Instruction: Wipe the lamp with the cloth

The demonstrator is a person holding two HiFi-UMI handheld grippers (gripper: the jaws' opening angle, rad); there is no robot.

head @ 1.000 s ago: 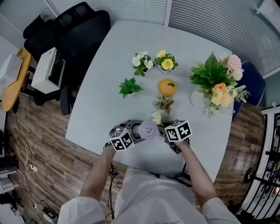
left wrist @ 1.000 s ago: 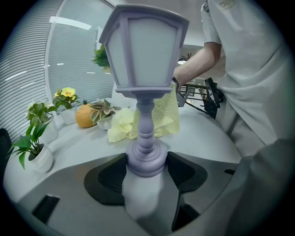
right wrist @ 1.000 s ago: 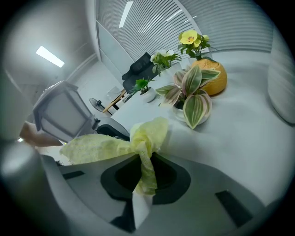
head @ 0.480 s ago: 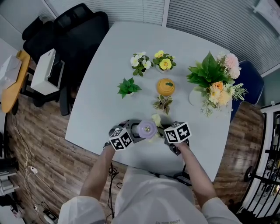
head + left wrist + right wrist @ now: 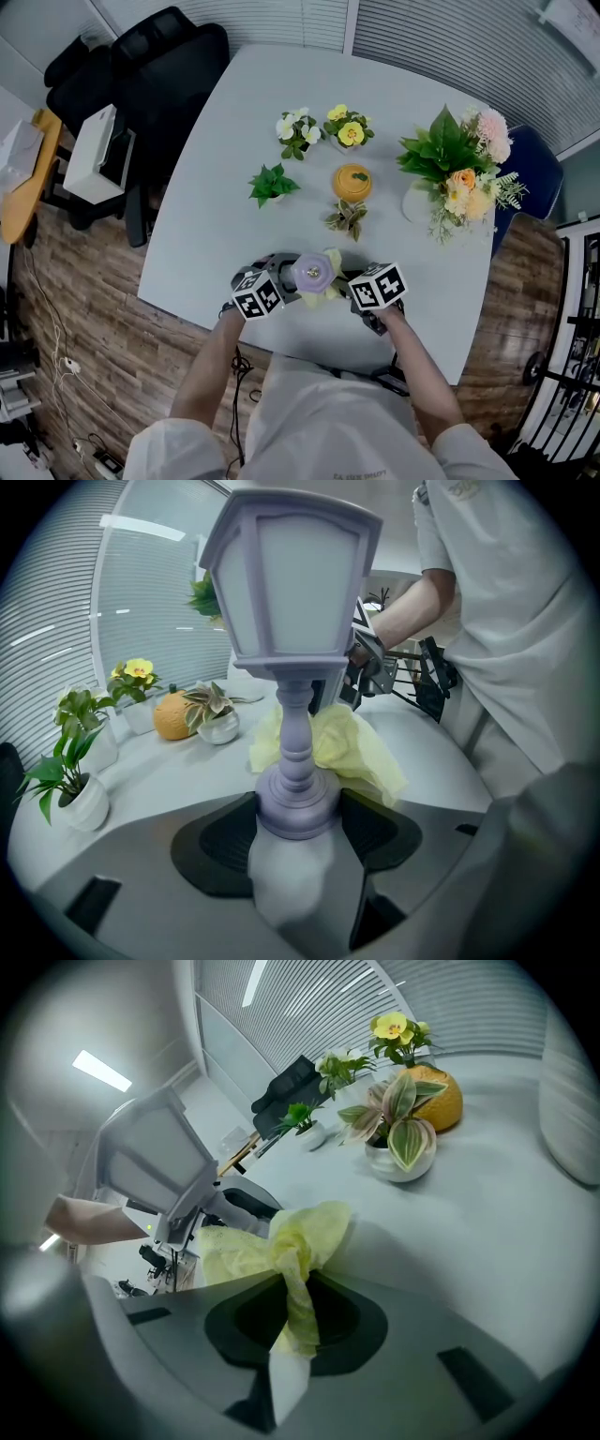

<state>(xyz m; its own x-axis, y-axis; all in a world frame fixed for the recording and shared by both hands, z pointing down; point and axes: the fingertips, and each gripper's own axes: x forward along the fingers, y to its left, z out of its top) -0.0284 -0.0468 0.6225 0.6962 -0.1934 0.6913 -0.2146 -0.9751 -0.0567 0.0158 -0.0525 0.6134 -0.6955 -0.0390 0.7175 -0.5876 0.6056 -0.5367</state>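
Observation:
A lilac lantern-shaped lamp [image 5: 291,611] stands upright with its round base clamped in my left gripper [image 5: 296,822]. From above, the lamp [image 5: 313,273] shows between the two marker cubes near the table's front edge. My right gripper [image 5: 291,1321] is shut on a pale yellow cloth [image 5: 281,1246], which bunches out ahead of the jaws. The cloth [image 5: 342,747] lies against the lamp's stem and base on its far side. In the right gripper view the lamp [image 5: 159,1171] tilts at the left, just beyond the cloth.
On the white table [image 5: 234,159] stand a small green plant [image 5: 272,184], two flower pots [image 5: 298,128] [image 5: 347,127], an orange pot [image 5: 354,182], a leafy pot [image 5: 347,218] and a large bouquet [image 5: 457,178]. A black office chair [image 5: 159,66] stands at the back left.
The cloth has moved from behind the lamp down against its right side. The lamp and both grippers have shifted slightly up the frame.

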